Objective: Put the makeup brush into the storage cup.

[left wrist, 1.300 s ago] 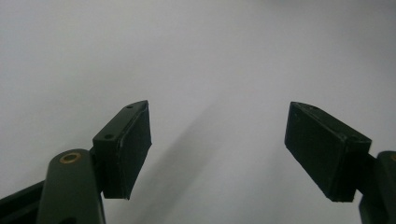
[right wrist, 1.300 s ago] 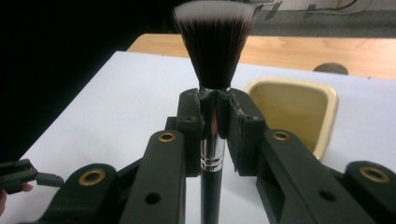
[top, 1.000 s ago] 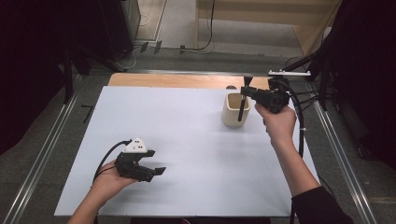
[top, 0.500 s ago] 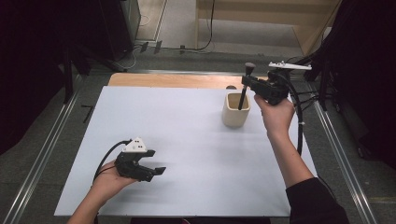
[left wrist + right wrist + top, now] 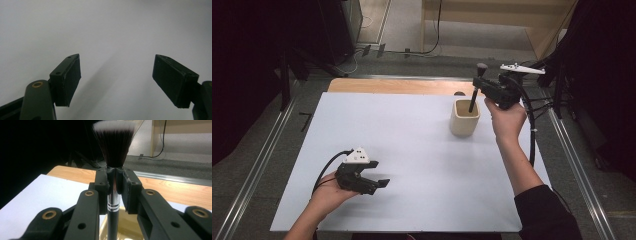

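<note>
A makeup brush (image 5: 475, 89) with a black handle and dark, white-tipped bristles (image 5: 114, 143) stands upright, bristles up. My right gripper (image 5: 478, 84) is shut on its silver ferrule (image 5: 113, 195). The handle's lower end dips into a cream cup (image 5: 464, 118) at the table's far right; the cup's rim (image 5: 130, 220) lies just below the jaws. My left gripper (image 5: 381, 183) rests open near the front left of the white table sheet (image 5: 412, 150), with nothing between its pads (image 5: 72, 75).
A bare wooden strip (image 5: 397, 86) runs along the table's far edge. A small dark object (image 5: 459, 93) lies behind the cup. Metal rails (image 5: 267, 145) flank the table, and cables (image 5: 532, 130) trail from the right gripper.
My right gripper has lifted the brush, so most of its handle now stands above the cup. The left gripper has stayed put.
</note>
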`<state>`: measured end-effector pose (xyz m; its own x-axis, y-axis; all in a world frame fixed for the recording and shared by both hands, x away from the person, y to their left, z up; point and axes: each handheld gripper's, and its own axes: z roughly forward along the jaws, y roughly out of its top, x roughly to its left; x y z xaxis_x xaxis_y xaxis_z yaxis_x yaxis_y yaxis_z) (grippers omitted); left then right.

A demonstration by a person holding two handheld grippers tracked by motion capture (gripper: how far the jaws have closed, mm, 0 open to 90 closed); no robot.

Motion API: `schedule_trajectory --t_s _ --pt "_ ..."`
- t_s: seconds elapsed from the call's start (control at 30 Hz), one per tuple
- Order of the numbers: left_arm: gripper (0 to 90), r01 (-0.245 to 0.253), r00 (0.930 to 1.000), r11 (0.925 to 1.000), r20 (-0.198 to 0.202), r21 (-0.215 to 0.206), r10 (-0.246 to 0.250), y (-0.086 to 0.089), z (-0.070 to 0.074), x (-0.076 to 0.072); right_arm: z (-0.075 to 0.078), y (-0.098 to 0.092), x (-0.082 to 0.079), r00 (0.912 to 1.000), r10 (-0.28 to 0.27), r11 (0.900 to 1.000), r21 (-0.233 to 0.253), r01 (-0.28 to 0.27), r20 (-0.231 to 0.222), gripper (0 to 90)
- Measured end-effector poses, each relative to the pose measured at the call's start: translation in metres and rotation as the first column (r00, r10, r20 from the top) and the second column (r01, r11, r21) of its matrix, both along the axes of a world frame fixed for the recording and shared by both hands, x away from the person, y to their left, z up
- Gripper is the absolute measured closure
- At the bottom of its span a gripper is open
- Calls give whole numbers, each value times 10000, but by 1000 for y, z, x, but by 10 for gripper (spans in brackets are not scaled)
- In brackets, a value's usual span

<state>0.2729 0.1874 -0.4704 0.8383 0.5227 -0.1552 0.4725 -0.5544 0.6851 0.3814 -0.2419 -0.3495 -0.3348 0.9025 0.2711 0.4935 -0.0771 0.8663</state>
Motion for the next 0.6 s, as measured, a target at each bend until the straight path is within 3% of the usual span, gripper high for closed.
schedule_trajectory --t_s 0.33,0.47,0.6 --pt "235 37 10000 10000 -33 47 -37 1 0 0 -9 6 9 9999 -159 9999 54 159 17 779" --pt "235 42 10000 10000 -23 13 -42 1 0 0 -12 9 12 9996 -221 9997 -118 223 167 779" --pt "235 37 10000 10000 -15 11 -37 1 0 0 -17 10 16 9996 -295 9994 -188 296 45 779"
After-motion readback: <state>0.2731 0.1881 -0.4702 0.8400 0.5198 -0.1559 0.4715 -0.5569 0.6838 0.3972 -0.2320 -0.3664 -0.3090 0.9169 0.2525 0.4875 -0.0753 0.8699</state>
